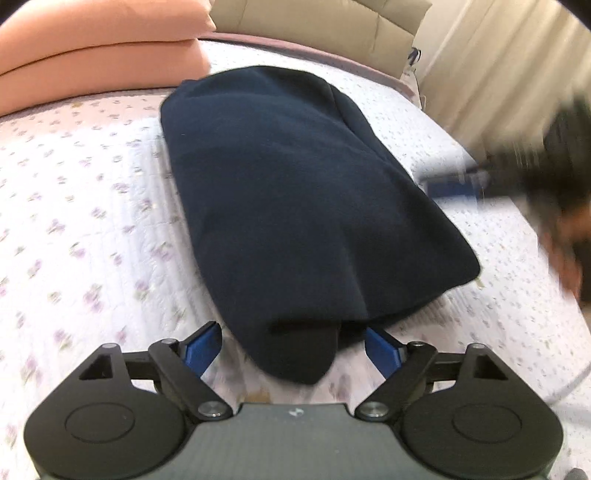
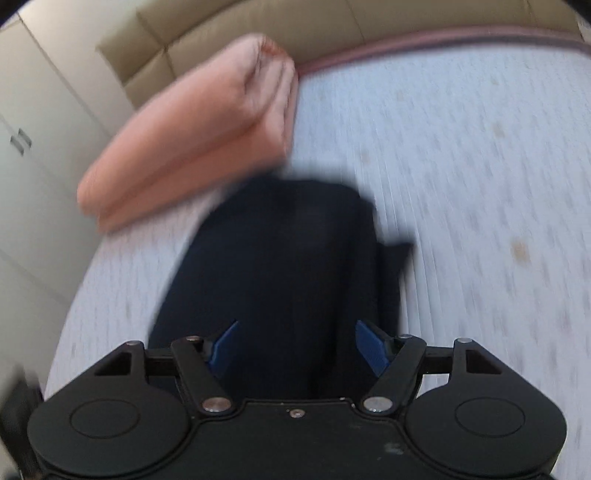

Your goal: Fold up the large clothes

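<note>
A bed (image 1: 92, 206) fills the room's middle, covered by a white quilted spread with small lilac flowers and a mauve border at its far edge. Behind it stands a beige padded headboard (image 1: 332, 26). Cream wardrobe doors (image 2: 33, 122) with small metal handles line one side; pale curtains (image 1: 491, 74) hang at the other.

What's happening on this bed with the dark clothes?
A person is folding a navy garment on a floral bedspread, using two hand-held grippers. The garment lies folded into a compact bundle. The left gripper sits at its near end, the right gripper over it, both with jaws open. Folded pink bedding lies nearby.
</note>
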Available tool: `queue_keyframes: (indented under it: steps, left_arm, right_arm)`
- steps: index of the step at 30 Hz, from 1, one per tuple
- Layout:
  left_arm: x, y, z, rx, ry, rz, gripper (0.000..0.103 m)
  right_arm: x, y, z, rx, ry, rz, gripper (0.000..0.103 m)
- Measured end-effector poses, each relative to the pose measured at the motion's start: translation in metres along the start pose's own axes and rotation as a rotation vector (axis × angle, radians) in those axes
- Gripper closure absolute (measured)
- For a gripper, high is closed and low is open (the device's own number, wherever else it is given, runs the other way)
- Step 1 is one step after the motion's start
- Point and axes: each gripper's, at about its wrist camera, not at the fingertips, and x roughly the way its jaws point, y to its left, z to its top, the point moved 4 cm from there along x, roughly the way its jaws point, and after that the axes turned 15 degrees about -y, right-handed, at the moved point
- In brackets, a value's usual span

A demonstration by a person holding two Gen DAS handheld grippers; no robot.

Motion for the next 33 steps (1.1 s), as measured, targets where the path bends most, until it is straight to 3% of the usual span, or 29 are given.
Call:
queue_keyframes:
  steps: [3,5,6,7,10,13,15,18,20,24,26,28,29,30,31,33]
  left_arm:
    - [-0.006,0.001,-0.004,0.053,0.021,0.042,0.018]
    - [-0.005,0.003,-0.005,0.082,0.002,0.103,0.02]
    - [-0.004,0.005,-0.005,0.067,-0.001,0.124,0.021]
    - [-0.005,0.006,-0.005,0.037,-0.013,0.118,0.023]
    - [-0.005,0.006,-0.002,0.023,-0.054,0.135,0.023]
    - [0.004,0.014,-0.005,0.028,-0.018,0.197,0.015]
    - [0.003,0.025,-0.008,-0.068,-0.008,0.177,0.014]
    - [0.0,0.021,-0.007,0.004,0.008,0.191,0.013]
    - [0.0,0.02,-0.009,0.035,0.025,0.21,0.012]
    - [-0.014,0.024,-0.013,0.024,0.059,0.215,0.013]
    - [-0.028,0.023,-0.016,0.016,0.095,0.162,0.017]
    - [-0.047,0.023,-0.014,0.001,0.087,0.095,0.017]
    - [-0.055,0.026,-0.009,-0.012,0.07,0.076,0.015]
    - [-0.062,0.029,-0.001,-0.032,0.049,0.059,0.014]
    - [-0.067,0.034,0.01,-0.055,0.023,0.044,0.011]
    - [-0.069,0.042,0.031,-0.098,-0.021,0.024,0.007]
  right_arm:
    - [-0.003,-0.014,-0.047,0.091,0.047,0.024,0.019]
    - [0.003,-0.021,-0.063,0.214,0.036,0.092,0.019]
    - [0.005,-0.02,-0.068,0.279,0.044,0.162,0.04]
    - [0.005,-0.018,-0.071,0.333,0.039,0.218,0.085]
    - [-0.013,-0.004,-0.057,0.26,-0.074,0.242,0.086]
    - [-0.037,-0.009,-0.034,0.201,-0.192,0.229,0.089]
    - [-0.035,-0.024,-0.033,0.207,-0.166,0.202,0.089]
    - [-0.015,-0.032,-0.06,0.155,-0.063,0.137,0.09]
    - [0.006,-0.03,-0.076,0.105,-0.042,0.092,0.09]
    - [0.011,-0.037,-0.082,0.157,0.005,0.061,0.093]
    - [0.002,-0.033,-0.075,0.095,0.037,0.03,0.087]
    - [-0.013,-0.025,-0.07,0.057,0.065,0.039,0.055]
    - [-0.02,-0.022,-0.065,0.056,0.068,0.078,0.044]
    - [-0.027,-0.022,-0.061,0.054,0.061,0.118,0.015]
    - [-0.032,-0.018,-0.055,0.045,0.039,0.138,0.003]
    - [-0.035,-0.016,-0.033,0.016,-0.028,0.126,0.002]
